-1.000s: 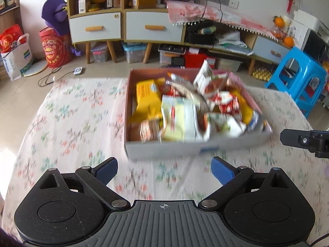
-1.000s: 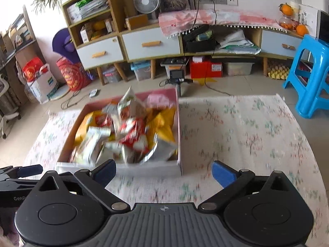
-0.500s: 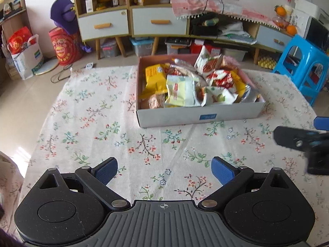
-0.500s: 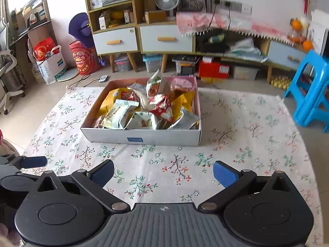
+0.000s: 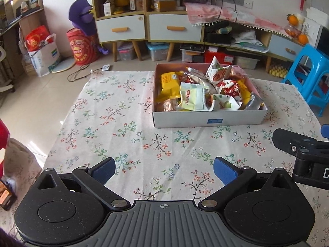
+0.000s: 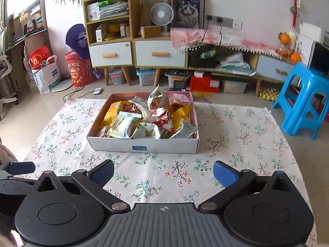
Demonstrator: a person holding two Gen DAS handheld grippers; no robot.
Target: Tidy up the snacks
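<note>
A shallow cardboard box [image 5: 209, 121] [image 6: 141, 145] with a pink inside sits on the floral tablecloth, heaped with several snack packets [image 5: 193, 99] [image 6: 162, 119] in yellow, white, red and silver wrappers. My left gripper [image 5: 163, 169] is open over the cloth, well short of the box's near wall, with nothing between its blue pads. My right gripper [image 6: 163, 173] is also open and empty, back from the same wall. In the left wrist view, part of the right gripper shows at the right edge.
The floral tablecloth [image 5: 115, 123] [image 6: 242, 140] covers the table on all sides of the box. A blue plastic stool [image 6: 302, 100] stands past the table's right side. Cabinets with drawers [image 6: 158, 56] line the far wall.
Both grippers have pulled back and up from the box, which now looks smaller and farther away. The box stays on the cloth; both grippers stay open.
</note>
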